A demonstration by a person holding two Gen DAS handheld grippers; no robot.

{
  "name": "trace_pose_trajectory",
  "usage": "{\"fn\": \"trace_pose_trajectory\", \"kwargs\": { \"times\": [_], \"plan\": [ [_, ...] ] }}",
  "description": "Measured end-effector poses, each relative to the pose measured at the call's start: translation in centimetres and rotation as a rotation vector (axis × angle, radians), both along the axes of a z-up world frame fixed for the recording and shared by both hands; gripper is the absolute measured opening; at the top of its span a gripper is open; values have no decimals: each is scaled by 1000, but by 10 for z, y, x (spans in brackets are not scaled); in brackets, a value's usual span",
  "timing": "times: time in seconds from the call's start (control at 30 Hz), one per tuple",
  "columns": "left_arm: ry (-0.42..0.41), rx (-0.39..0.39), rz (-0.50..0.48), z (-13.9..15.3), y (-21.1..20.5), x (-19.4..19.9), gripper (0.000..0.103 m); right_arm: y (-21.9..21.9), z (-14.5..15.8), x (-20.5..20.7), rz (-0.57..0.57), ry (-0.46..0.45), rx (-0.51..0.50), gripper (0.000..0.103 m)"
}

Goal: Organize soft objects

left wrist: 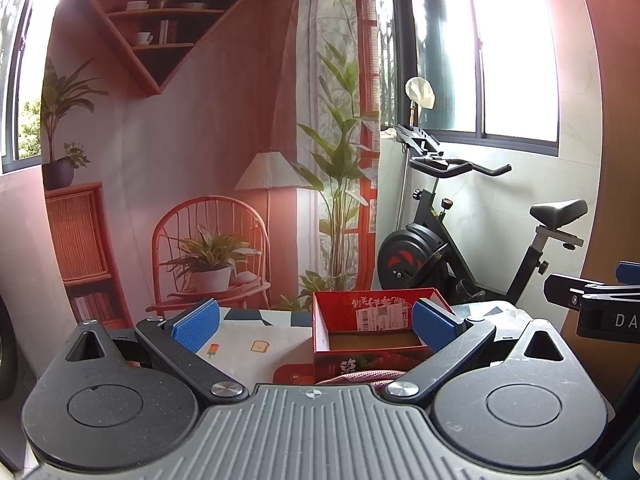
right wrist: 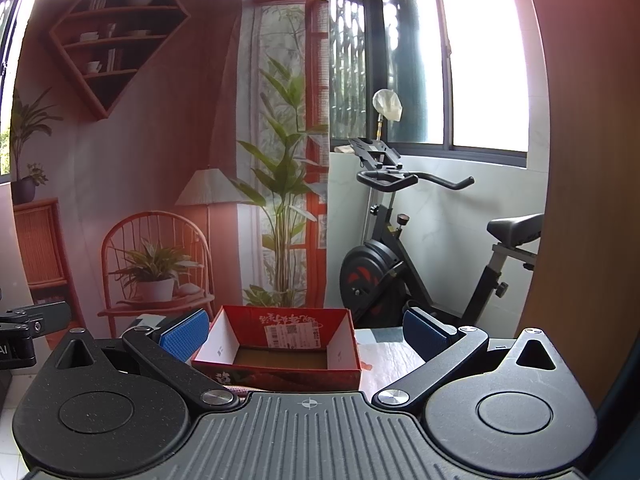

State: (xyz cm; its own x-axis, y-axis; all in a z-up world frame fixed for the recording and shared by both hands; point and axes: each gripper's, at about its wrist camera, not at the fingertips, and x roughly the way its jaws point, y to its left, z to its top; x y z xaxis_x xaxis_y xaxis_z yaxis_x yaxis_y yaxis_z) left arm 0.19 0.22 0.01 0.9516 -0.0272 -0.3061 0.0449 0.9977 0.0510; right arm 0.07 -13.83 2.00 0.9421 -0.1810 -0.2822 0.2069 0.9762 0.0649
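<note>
On the far left hangs a printed backdrop [left wrist: 192, 160] of a room with shelves, a wicker chair and plants — scenery only. In front of it the left claw [left wrist: 316, 326] hovers over the surface [left wrist: 240, 344], which wears a patterned cloth; its blue pads stand wide apart with nothing between them. A red cardboard box [left wrist: 372, 332], top open and seemingly bare inside, stands on the surface just ahead of this claw and a little to its right, its long axis running across the view. Close under the left camera, against the box's near wall, a strip of pinkish knitted fabric [left wrist: 368, 378] peeks out; this is probably one of the soft objects, though too little shows to say what it is.

The right claw [right wrist: 306, 332] is likewise spread wide and carries nothing. From its camera the box [right wrist: 280, 344] sits ahead and slightly left, so the box lies between the two claws. Only a sliver of the fabric [right wrist: 238, 390] appears here, at the lower left of the box.

The fabric lies below and nearer than both claws, nearer the left one, I judge. Picking it up would call for tipping that claw downward and back before carrying anything forward into the box — no soft thing seems to be in there yet

An exercise bike [right wrist: 400, 264] stands by the window on the right
</note>
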Motion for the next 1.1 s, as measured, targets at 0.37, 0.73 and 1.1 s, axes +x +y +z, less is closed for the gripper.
{"fn": "trace_pose_trajectory", "kwargs": {
  "times": [0.37, 0.73, 1.1],
  "plan": [
    [-2, -6, 8, 0, 0, -1, 103, 0, -1, 0, 0, 0, 1, 103],
    [1, -9, 9, 0, -1, 0, 103, 0, -1, 0, 0, 1, 1, 103],
    [1, -9, 8, 0, -1, 0, 103, 0, -1, 0, 1, 2, 2, 103]
  ]
}}
